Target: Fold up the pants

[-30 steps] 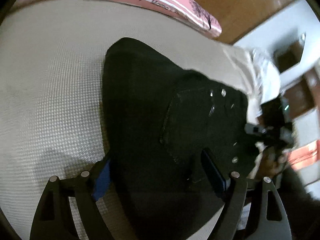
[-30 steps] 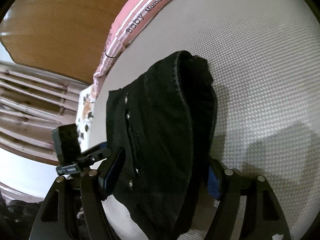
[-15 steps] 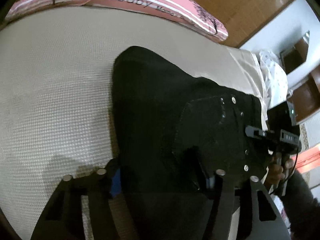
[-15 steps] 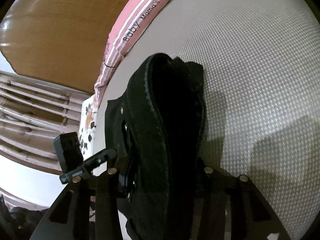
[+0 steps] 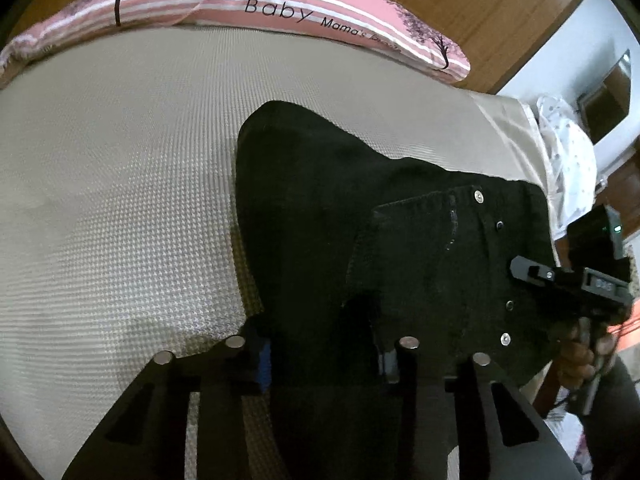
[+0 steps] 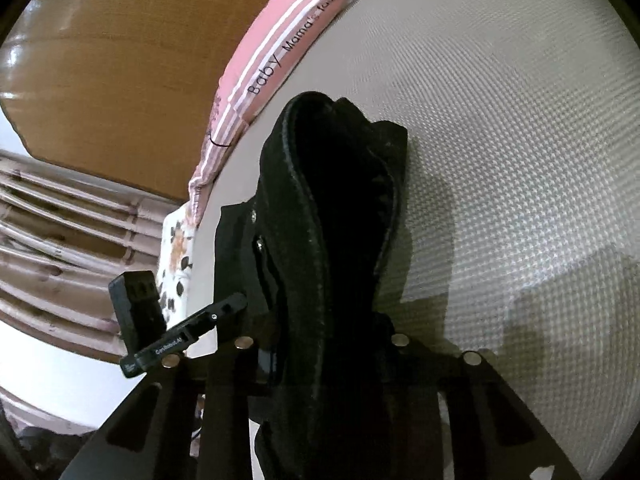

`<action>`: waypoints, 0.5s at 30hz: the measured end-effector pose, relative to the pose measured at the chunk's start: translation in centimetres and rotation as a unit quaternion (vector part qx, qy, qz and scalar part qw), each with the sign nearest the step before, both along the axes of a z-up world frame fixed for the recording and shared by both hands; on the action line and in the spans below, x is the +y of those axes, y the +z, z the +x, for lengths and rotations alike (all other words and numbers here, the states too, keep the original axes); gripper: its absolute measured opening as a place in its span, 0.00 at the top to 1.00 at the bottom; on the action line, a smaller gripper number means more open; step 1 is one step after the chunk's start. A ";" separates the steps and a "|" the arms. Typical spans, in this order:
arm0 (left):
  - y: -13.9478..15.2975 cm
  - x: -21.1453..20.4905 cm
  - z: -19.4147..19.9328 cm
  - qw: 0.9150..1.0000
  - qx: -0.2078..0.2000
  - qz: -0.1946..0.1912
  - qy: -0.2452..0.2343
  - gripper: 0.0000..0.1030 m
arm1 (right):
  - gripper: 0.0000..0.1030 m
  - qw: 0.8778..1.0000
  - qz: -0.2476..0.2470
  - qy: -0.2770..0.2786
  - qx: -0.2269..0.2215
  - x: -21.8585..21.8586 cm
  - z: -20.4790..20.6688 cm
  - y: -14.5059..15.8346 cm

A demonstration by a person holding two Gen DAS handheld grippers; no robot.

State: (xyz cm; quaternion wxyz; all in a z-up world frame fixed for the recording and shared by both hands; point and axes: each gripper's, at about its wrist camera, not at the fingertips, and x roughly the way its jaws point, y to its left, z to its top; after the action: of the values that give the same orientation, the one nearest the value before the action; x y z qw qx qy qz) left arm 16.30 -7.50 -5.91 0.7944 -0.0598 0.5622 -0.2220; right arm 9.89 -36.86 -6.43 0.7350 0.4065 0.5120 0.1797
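Black pants [image 5: 360, 208] with rivets and a back pocket lie on a cream waffle bedcover [image 5: 120, 200]. My left gripper [image 5: 324, 356] is closing on the near edge of the pants, and dark fabric fills the gap between its pads. In the right wrist view the pants [image 6: 320, 200] stand bunched in a raised fold. My right gripper [image 6: 326, 352] is closing too, with that fold pinched between its fingers. The right gripper [image 5: 568, 280], held by a hand [image 5: 576, 356], shows at the waistband side. The left gripper [image 6: 176, 336] shows at the left.
A pink striped pillow [image 5: 280, 12] lies along the far edge of the bed, against a wooden headboard [image 5: 480, 0]. A spotted white cloth [image 5: 568, 148] hangs at the bed's right side. The bedcover [image 6: 520, 160] stretches wide to the right of the pants.
Both grippers' jaws have narrowed from wide apart onto the pants' fabric. In the right wrist view the edge of the pants has bunched up into a taller fold.
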 end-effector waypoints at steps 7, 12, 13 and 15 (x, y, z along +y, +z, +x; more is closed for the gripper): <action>1.6 -0.9 -0.8 0.999 -0.027 0.027 -0.005 0.84 | 0.76 0.999 -0.025 -0.020 -0.001 1.8 0.0 2.0; 2.5 -0.5 -1.2 0.999 -0.033 0.028 -0.001 0.86 | 0.77 0.999 -0.028 -0.024 -0.008 3.1 -0.1 3.6; 2.6 -0.4 -1.3 0.999 -0.035 0.028 0.000 0.86 | 0.77 0.999 -0.028 -0.023 -0.009 3.4 -0.1 3.8; 3.1 0.3 -1.7 0.999 -0.040 0.027 0.004 0.87 | 0.77 0.999 -0.029 -0.019 -0.010 4.3 -0.1 4.2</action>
State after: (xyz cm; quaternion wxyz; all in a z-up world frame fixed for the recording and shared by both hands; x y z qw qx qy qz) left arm 14.63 -7.21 -2.78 0.8184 -0.0320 0.5356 -0.2057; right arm 9.78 -32.58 -2.18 0.7550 0.3926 0.5017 0.1552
